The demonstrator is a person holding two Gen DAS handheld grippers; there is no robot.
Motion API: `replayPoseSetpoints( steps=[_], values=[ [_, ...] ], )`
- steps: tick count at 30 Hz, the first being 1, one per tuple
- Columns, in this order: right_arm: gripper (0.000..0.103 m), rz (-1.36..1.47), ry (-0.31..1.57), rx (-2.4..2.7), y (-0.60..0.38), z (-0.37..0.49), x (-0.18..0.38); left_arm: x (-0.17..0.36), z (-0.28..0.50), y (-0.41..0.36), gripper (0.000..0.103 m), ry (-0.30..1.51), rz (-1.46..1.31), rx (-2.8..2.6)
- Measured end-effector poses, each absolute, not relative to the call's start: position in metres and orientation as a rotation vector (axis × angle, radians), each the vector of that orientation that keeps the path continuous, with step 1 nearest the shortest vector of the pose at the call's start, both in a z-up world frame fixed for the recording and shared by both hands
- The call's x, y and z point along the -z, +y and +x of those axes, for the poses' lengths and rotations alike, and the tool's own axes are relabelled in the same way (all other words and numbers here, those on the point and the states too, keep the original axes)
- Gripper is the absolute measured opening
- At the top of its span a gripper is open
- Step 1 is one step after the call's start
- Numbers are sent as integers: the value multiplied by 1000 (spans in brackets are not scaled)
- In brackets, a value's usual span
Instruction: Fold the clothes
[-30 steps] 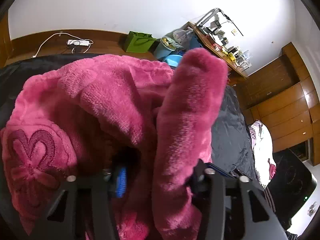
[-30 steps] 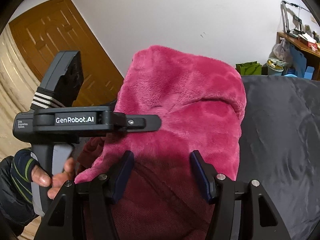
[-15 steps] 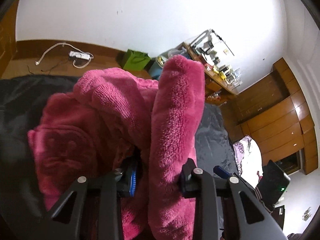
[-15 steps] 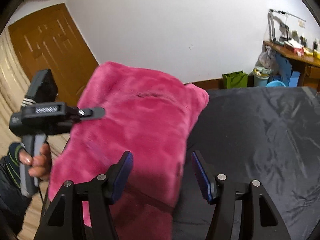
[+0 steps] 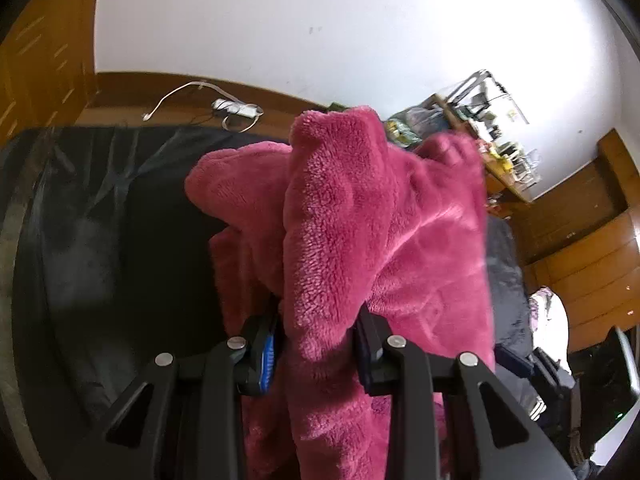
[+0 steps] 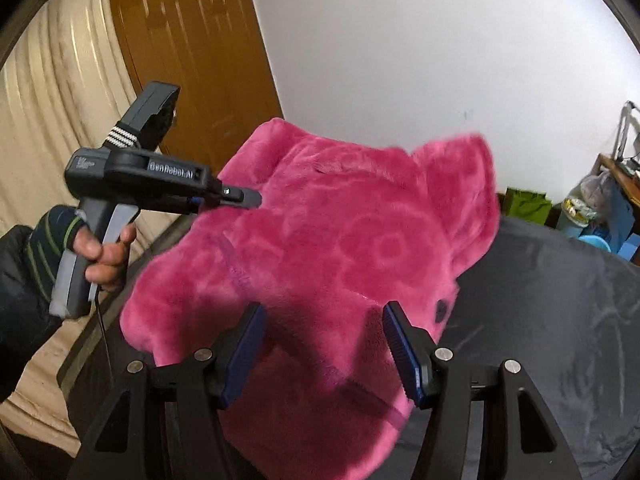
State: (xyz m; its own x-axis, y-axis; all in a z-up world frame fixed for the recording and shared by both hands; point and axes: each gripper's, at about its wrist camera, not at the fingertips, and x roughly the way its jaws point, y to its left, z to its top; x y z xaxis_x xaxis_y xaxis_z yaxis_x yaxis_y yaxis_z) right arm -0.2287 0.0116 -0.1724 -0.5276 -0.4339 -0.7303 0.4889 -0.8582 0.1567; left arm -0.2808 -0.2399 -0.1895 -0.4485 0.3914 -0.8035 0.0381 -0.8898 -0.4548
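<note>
Garment: a fluffy magenta fleece garment (image 6: 340, 248) with a tone-on-tone flower pattern hangs lifted above the black surface (image 6: 560, 320); one dark button shows near its right edge.
Left gripper (image 5: 316, 344): jaws clenched on a thick fold of the fleece, which bulges up between the blue-padded fingers (image 5: 267, 354) and drapes down on both sides.
Left gripper, seen from the right wrist (image 6: 224, 196): held by a hand (image 6: 104, 256) in a striped fingerless glove, its tip buried in the garment's upper left edge.
Right gripper (image 6: 324, 350): jaws spread wide, the blue pads on either side of the fleece's lower part, with cloth lying between them; whether the pads touch the cloth cannot be told.
Surface: black, shiny and wrinkled sheet, bare to the right of the garment.
Background: white wall, wooden door (image 6: 192, 60), white power strip (image 5: 236, 107) on the floor, green bag (image 6: 526, 206), cluttered desk (image 5: 500, 144).
</note>
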Motion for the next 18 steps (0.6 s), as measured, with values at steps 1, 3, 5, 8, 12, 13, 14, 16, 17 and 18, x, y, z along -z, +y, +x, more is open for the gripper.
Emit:
replayPoseSetpoints(
  steps=[1, 3, 5, 8, 12, 13, 14, 16, 17, 18],
  values=[
    [63, 1131, 107, 2353, 6, -236, 178, 196, -281, -242, 35, -620, -1519, -2431],
    [64, 1180, 139, 2346, -5, -248, 188, 202, -282, -243, 40, -605, -1516, -2439],
    [70, 1224, 173, 2348, -15, -255, 194, 205, -284, -239, 44, -555, -1516, -2457],
    [78, 1258, 212, 2357, -25, -262, 200, 207, -286, -233, 47, -480, -1516, -2482],
    [84, 1294, 300, 2358, -38, -270, 211, 212, -288, -228, 56, -414, -1522, -2514],
    [84, 1302, 309, 2359, -40, -272, 214, 214, -289, -229, 57, -411, -1524, -2518],
    [85, 1306, 308, 2360, -41, -275, 215, 216, -288, -231, 58, -418, -1525, -2518],
    [85, 1313, 300, 2364, -41, -279, 217, 217, -288, -234, 60, -432, -1524, -2520],
    [85, 1315, 300, 2366, -41, -281, 217, 218, -287, -235, 61, -437, -1524, -2521],
    [85, 1315, 303, 2366, -43, -279, 217, 218, -286, -236, 61, -426, -1522, -2528]
  ],
)
